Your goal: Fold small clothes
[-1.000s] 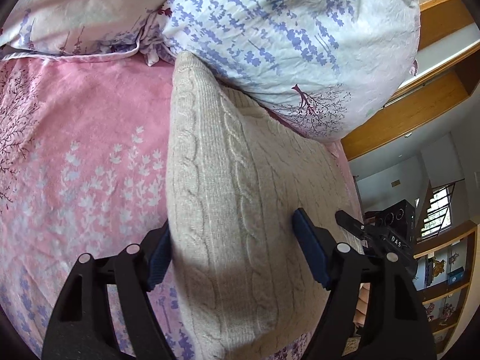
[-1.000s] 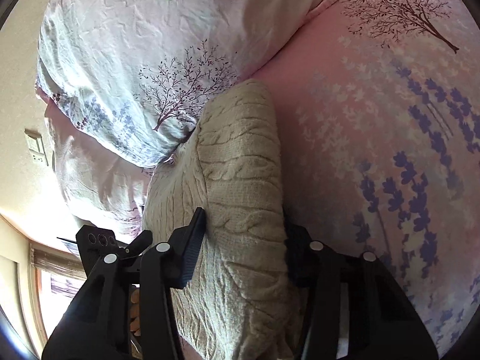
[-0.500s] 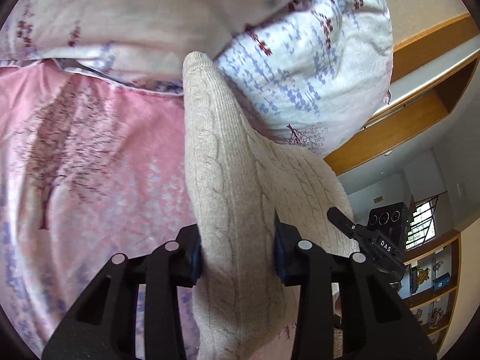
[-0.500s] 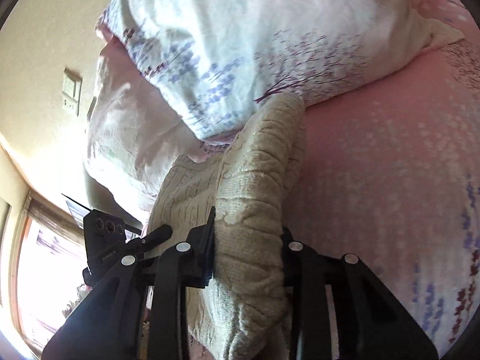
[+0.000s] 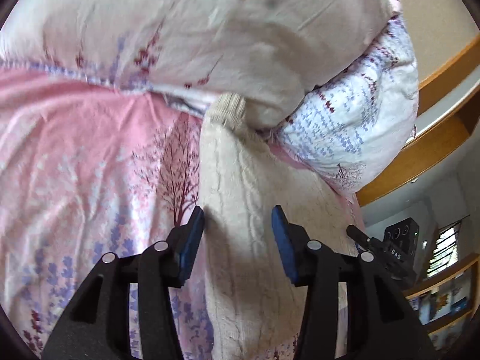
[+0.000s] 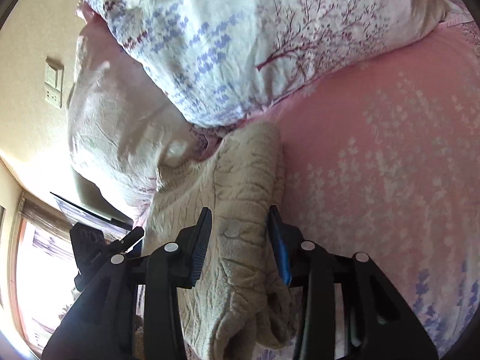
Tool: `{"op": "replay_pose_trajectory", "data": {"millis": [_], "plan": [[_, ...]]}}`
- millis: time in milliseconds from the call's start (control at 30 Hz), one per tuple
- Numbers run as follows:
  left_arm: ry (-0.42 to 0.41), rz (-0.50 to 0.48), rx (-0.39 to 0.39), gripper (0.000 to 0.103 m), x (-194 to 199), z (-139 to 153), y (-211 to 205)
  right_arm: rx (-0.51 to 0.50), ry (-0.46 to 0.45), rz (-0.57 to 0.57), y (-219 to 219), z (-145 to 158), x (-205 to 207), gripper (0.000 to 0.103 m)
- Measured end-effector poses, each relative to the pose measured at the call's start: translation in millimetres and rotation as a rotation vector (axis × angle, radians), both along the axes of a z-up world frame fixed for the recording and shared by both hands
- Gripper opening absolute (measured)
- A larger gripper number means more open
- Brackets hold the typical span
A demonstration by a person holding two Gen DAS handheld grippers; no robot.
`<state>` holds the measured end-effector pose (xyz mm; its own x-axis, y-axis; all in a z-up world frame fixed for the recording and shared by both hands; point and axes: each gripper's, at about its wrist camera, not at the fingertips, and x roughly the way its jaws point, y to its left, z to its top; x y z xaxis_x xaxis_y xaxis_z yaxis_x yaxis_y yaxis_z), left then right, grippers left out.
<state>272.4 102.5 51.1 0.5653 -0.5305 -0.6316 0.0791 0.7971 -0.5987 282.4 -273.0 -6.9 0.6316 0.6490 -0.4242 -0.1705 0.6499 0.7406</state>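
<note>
The folded beige sweater lies on the pink bed sheet, its far edge tucked against the pillows. The left gripper and right gripper each have a fold between their jaws, which are opening. Bare sheet spreads beside the sweater.

sweater far end is tucking under pillow, hidden | near end is running off bottom edge | shelf items are blurring
</note>
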Motion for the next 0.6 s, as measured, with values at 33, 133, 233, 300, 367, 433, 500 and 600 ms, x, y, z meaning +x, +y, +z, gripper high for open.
{"op": "replay_pose_trajectory", "data": {"millis": [33, 133, 233, 300, 367, 433, 500, 600], "plan": [[-0.051, 0.005, 0.031, 0.046, -5, 10, -5, 0.003, 0.000, -0.007, -2, 2, 3, 0.040], [-0.138, -0.056, 0.102, 0.046, -16, 29, -28, -0.053, 0.007, -0.008, 5, -3, 5, 0.020], [-0.127, -0.146, 0.149, 0.046, -18, 28, -61, -0.092, 0.028, -0.072, 6, -13, 4, 0.013], [-0.096, -0.176, 0.182, 0.046, -13, 18, -76, -0.082, 0.066, -0.113, -3, -23, 5, 0.013], [-0.075, -0.178, 0.219, 0.045, -12, 6, -82, -0.084, 0.106, -0.129, -9, -33, 9, 0.013], [-0.086, -0.174, 0.232, 0.045, -13, 3, -82, -0.102, 0.090, -0.118, -10, -29, 4, 0.015], [-0.093, -0.169, 0.223, 0.045, -18, 7, -77, -0.155, 0.032, -0.129, -9, -15, -11, 0.019], [-0.125, -0.166, 0.202, 0.048, -36, 16, -69, -0.156, -0.098, -0.086, -2, 6, -42, 0.033]]}}
